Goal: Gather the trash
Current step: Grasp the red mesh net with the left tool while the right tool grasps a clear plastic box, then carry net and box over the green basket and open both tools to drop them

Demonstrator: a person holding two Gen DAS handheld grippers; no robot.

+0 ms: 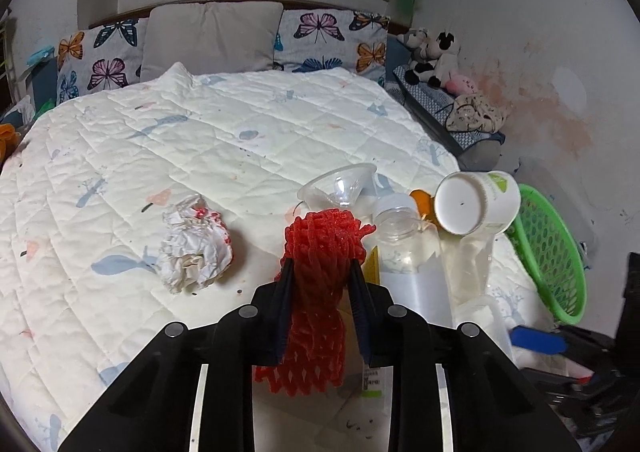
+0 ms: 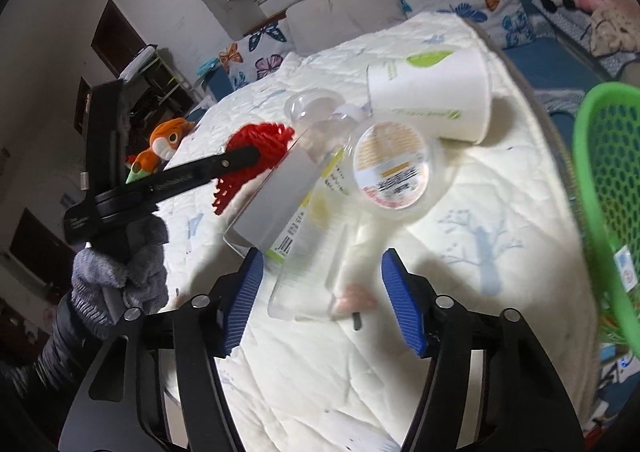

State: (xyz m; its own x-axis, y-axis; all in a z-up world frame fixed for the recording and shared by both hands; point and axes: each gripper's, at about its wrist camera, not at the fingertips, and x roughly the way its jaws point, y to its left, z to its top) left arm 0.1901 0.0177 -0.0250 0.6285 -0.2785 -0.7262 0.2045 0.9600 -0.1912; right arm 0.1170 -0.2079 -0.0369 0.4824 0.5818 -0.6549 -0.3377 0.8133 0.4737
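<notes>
1. Red foam fruit net [image 1: 320, 280] hangs pinched in the left claw [image 1: 320, 272], above the bed quilt [image 1: 120, 155].
2. Right claw [image 2: 322, 272] gapes, holding nothing, near clear plastic bottle [image 2: 304, 219].
3. Crumpled tissue [image 1: 196, 244] lies left.

home bedroom, quilted bed [image 1: 200, 139], butterfly pillows [image 1: 320, 39]

Red foam net [image 1: 320, 252]: soft, open-mesh foam, matt, at frame centre. Crumpled paper wad [image 1: 196, 248], centre left: creased, matt white. Bottle [image 1: 404, 252], centre right: clear glossy plastic. Cup [image 1: 478, 201], right: smooth matt paper. Basket [image 1: 552, 252], right edge: green perforated plastic, slightly glossy. Quilt [image 1: 200, 131]: stitched cloth, matt. Left gripper [image 1: 320, 272] fingers [image 1: 286, 292]: ribbed blue pads on matt black plastic.
</notes>
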